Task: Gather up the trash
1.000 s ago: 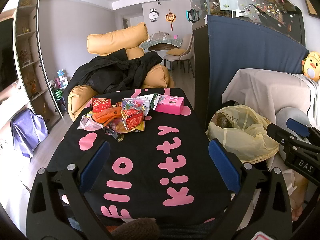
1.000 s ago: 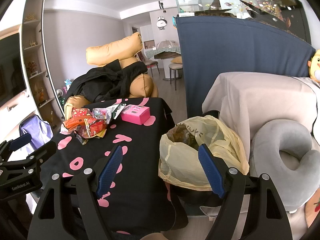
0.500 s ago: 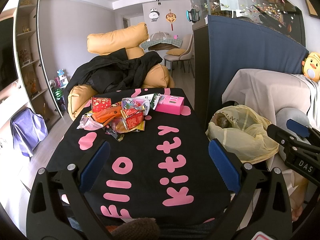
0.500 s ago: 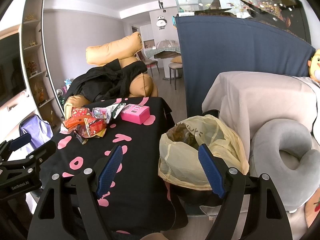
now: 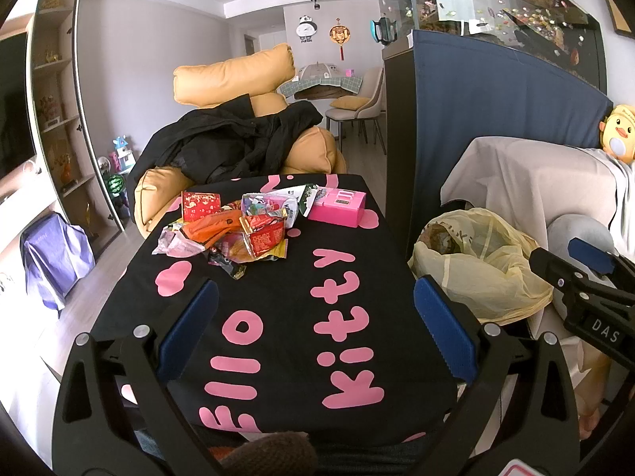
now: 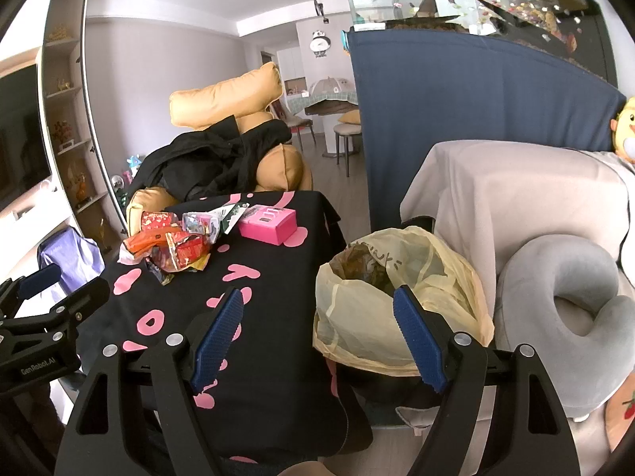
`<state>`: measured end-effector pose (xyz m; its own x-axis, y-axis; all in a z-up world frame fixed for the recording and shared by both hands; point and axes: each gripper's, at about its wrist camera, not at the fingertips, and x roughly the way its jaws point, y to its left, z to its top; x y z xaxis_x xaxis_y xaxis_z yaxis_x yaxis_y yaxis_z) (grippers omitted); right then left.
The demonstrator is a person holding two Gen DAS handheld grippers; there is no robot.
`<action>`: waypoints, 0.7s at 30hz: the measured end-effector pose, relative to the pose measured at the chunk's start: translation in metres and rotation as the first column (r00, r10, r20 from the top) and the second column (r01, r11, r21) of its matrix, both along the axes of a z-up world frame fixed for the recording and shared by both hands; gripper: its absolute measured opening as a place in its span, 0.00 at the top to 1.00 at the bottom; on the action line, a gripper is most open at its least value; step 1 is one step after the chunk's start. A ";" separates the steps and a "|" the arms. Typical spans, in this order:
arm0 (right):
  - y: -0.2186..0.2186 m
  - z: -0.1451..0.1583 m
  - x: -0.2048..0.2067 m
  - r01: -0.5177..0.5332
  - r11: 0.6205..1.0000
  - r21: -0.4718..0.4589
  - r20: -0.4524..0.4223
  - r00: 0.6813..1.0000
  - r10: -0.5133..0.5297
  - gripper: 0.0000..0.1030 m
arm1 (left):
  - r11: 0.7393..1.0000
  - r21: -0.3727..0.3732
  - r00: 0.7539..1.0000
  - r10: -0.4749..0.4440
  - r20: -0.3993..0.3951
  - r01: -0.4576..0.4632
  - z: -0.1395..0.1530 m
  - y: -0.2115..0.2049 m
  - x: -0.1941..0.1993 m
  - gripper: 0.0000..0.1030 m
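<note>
A heap of crumpled snack wrappers (image 5: 234, 230) (image 6: 174, 244) lies at the far left of a table under a black cloth with pink letters (image 5: 285, 317) (image 6: 254, 277). A pink box (image 5: 337, 208) (image 6: 270, 224) sits beside the heap. A yellow plastic bag (image 5: 476, 273) (image 6: 397, 297) with trash inside stands open to the right of the table. My left gripper (image 5: 313, 329) is open above the near half of the table, holding nothing. My right gripper (image 6: 317, 333) is open, low between the table edge and the bag, holding nothing.
An orange beanbag chair with a black coat (image 5: 238, 146) stands beyond the table. A blue partition (image 6: 456, 119) and a covered sofa (image 6: 516, 198) with a grey neck pillow (image 6: 563, 309) are at the right. Shelving (image 5: 55, 119) and a purple bag (image 5: 51, 254) line the left.
</note>
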<state>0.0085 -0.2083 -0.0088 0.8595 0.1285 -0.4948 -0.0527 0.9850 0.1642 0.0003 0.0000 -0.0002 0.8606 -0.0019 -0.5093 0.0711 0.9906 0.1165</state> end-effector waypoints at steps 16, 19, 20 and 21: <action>0.000 -0.006 0.006 0.015 1.000 -0.026 0.001 1.000 -0.015 0.28 | 1.000 -0.025 1.000 0.015 -0.014 -0.016 0.003 0.006 0.012 0.08; 0.006 -0.005 0.014 0.007 0.998 -0.057 0.019 1.000 -0.006 0.28 | 0.999 -0.032 0.999 0.022 -0.030 -0.023 -0.002 0.016 0.025 0.08; 0.008 -0.005 0.017 0.004 0.998 -0.067 0.024 1.000 -0.002 0.28 | 0.999 -0.032 0.999 0.017 -0.040 -0.018 -0.003 0.020 0.032 0.08; 0.011 -0.005 0.022 -0.002 0.997 -0.078 0.027 1.000 0.004 0.28 | 0.999 -0.028 0.999 0.013 -0.043 -0.014 -0.005 0.024 0.036 0.08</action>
<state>0.0309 -0.1973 -0.0140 0.8724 0.0935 -0.4797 -0.0595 0.9945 0.0858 0.0367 0.0241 -0.0052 0.8382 -0.0058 -0.5453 0.0622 0.9944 0.0851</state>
